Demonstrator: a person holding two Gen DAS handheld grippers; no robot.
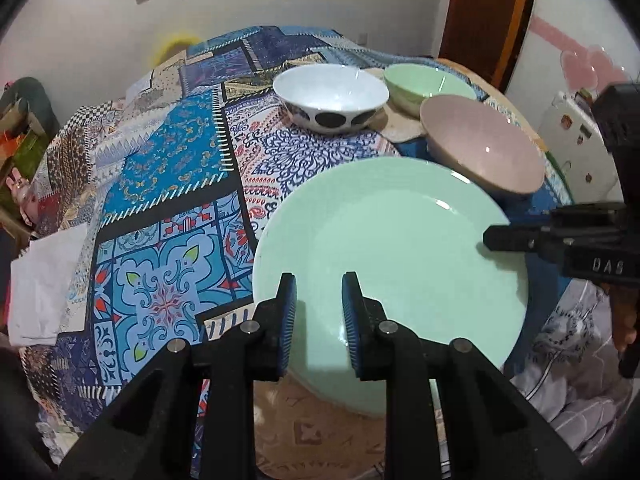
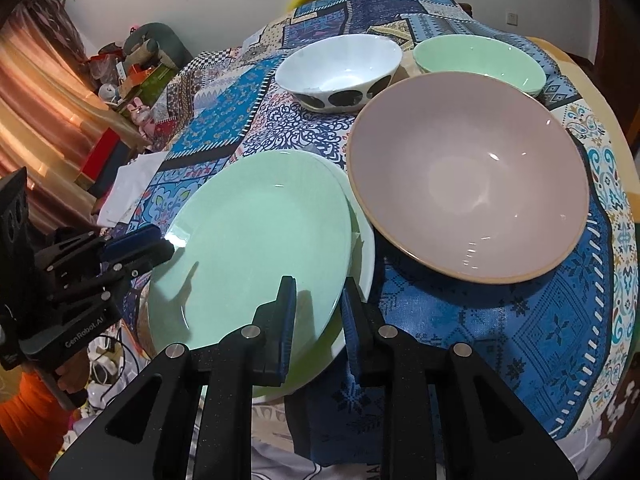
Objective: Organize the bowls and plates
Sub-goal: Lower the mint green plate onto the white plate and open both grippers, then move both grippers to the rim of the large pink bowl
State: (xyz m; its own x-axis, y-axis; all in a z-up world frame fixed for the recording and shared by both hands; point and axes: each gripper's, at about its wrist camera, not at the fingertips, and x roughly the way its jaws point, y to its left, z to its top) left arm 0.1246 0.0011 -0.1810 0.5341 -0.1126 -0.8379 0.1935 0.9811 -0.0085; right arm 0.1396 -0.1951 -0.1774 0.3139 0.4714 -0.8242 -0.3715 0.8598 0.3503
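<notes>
Broadly, from the biggest thing down:

Counter: the counter (image 1: 472,72) was round and covered by a patchwork cloth (image 1: 160,168) in blues, with a plain dark-blue patch on my right side.

Green plate: the green plate (image 1: 400,240) lay at the near edge of the counter, between my two claws, tilted and overhanging that edge. It sat on top of a second plate.

Lower plate: the pale plate (image 2: 366,256) showed only as a crescent under the green one's far-right rim.

Pink bowl: the pink bowl (image 2: 468,176) stood upright just beside the plates on the right, its rim overlapping theirs in the right wrist view.

White bowl: the white bowl (image 2: 340,64), with black spots on its outside, stood farther back, near the middle.

Green bowl: the green bowl (image 2: 476,60) stood just right of the white one, behind the pink bowl.

Left claw: my left claw (image 1: 318,280) was nearly closed, pinching the green plate's left rim.

Right claw: my right claw (image 2: 318,280) was nearly closed too, the plate's right rim between its pads.
</notes>
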